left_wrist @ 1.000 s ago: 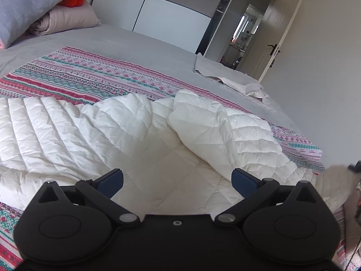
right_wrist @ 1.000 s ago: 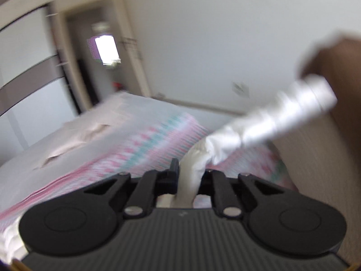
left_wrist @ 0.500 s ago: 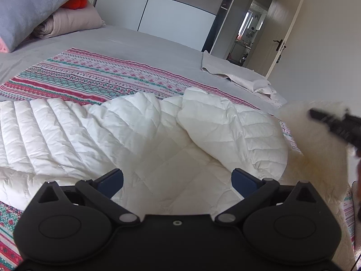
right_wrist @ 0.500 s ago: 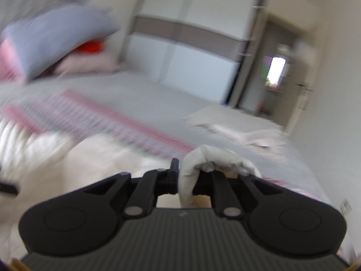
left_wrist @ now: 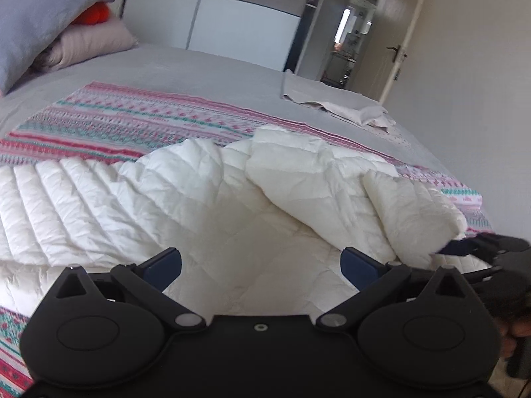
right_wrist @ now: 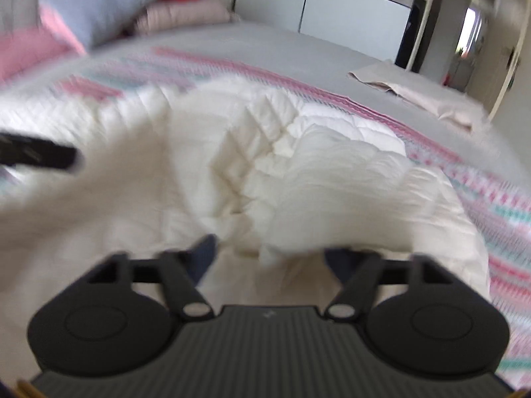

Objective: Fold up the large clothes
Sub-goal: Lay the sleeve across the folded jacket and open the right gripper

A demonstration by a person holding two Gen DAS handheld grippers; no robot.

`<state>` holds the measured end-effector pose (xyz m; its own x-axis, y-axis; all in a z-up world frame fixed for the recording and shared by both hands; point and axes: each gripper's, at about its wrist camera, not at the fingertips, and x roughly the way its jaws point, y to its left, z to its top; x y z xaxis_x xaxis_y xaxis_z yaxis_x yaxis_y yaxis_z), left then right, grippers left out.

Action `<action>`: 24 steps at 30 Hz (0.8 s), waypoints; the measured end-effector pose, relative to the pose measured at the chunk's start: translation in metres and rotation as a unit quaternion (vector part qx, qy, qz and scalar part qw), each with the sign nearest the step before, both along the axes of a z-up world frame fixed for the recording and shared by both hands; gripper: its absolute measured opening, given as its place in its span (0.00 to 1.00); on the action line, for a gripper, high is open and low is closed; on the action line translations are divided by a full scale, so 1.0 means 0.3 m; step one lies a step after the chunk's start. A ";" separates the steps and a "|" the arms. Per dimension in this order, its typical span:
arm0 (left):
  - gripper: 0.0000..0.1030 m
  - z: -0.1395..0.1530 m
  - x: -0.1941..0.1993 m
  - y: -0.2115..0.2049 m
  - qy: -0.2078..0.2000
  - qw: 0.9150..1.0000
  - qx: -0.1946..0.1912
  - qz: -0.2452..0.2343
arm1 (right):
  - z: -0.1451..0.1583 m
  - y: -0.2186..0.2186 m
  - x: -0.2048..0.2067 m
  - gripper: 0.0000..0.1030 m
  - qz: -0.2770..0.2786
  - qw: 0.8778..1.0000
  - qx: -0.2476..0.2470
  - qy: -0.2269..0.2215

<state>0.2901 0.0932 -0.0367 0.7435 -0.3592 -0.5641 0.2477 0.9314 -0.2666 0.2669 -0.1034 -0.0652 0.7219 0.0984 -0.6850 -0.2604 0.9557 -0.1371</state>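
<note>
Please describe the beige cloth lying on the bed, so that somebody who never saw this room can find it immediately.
Start from the large bed with the grey cover and look to its far corner, near the open door. There, the beige cloth lies flat and crumpled, beyond the striped pink blanket. Unlike the puffy white quilted jacket in front, it is thin, smooth and unquilted.
</note>
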 end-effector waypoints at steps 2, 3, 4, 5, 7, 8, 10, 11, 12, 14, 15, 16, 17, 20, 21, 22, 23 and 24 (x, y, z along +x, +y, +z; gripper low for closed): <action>1.00 0.022 -0.016 -0.026 -0.011 1.000 0.016 -0.020 | 0.050 -0.071 -0.076 0.76 0.002 0.999 0.042 -0.011; 1.00 0.038 -0.027 -0.048 -0.018 0.999 0.027 -0.031 | 0.072 -0.113 -0.111 0.76 -0.007 0.998 0.064 -0.024; 1.00 0.053 -0.036 -0.072 -0.024 0.998 0.036 -0.044 | 0.088 -0.161 -0.142 0.76 -0.018 0.995 0.088 -0.032; 1.00 0.069 -0.043 -0.097 -0.031 0.997 0.045 -0.056 | 0.097 -0.208 -0.164 0.75 -0.030 0.992 0.113 -0.037; 1.00 0.107 -0.052 -0.178 -0.042 0.993 0.074 -0.082 | 0.105 -0.307 -0.189 0.61 -0.060 0.983 0.167 -0.042; 1.00 0.127 -0.057 -0.225 -0.047 0.990 0.091 -0.097 | 0.103 -0.352 -0.193 0.51 -0.074 0.978 0.189 -0.044; 1.00 0.158 -0.068 -0.328 -0.064 0.982 0.123 -0.129 | 0.087 -0.439 -0.189 0.41 -0.108 0.967 0.227 -0.045; 1.00 0.165 -0.071 -0.382 -0.074 0.977 0.140 -0.144 | 0.075 -0.475 -0.182 0.33 -0.126 0.961 0.243 -0.040; 1.00 0.167 -0.070 -0.436 -0.081 0.972 0.157 -0.158 | 0.062 -0.508 -0.167 0.32 -0.145 0.955 0.257 -0.030; 1.00 0.151 -0.058 -0.540 -0.096 0.960 0.193 -0.177 | 0.041 -0.558 -0.149 0.27 -0.171 0.945 0.278 -0.021; 1.00 0.134 -0.048 -0.589 -0.102 0.955 0.211 -0.184 | 0.028 -0.572 -0.140 0.27 -0.178 0.941 0.287 -0.017; 1.00 0.115 -0.035 -0.632 -0.106 0.950 0.226 -0.190 | 0.014 -0.581 -0.137 0.26 -0.183 0.937 0.297 -0.009; 1.00 0.097 -0.023 -0.666 -0.108 0.945 0.240 -0.194 | 0.002 -0.586 -0.133 0.26 -0.185 0.935 0.302 0.000; 1.00 0.034 0.030 -0.752 -0.115 0.930 0.284 -0.205 | -0.033 -0.578 -0.120 0.26 -0.203 0.934 0.293 0.025; 1.00 0.016 0.042 -0.772 -0.116 0.926 0.294 -0.206 | -0.042 -0.578 -0.117 0.26 -0.209 0.932 0.294 0.033; 0.99 0.001 0.055 -0.785 -0.116 0.924 0.301 -0.206 | -0.049 -0.580 -0.115 0.26 -0.214 0.930 0.296 0.039; 0.99 -0.012 0.068 -0.799 -0.115 0.922 0.306 -0.206 | -0.053 -0.582 -0.114 0.26 -0.216 0.929 0.297 0.041; 0.99 -0.023 0.080 -0.806 -0.115 0.922 0.308 -0.203 | -0.054 -0.582 -0.111 0.26 -0.217 0.929 0.298 0.044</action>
<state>0.3141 -0.1487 -0.0438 0.7436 -0.2977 -0.5987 0.5935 0.7063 0.3859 0.2336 -0.2780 -0.0815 0.7256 0.1918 -0.6609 0.1817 0.8729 0.4529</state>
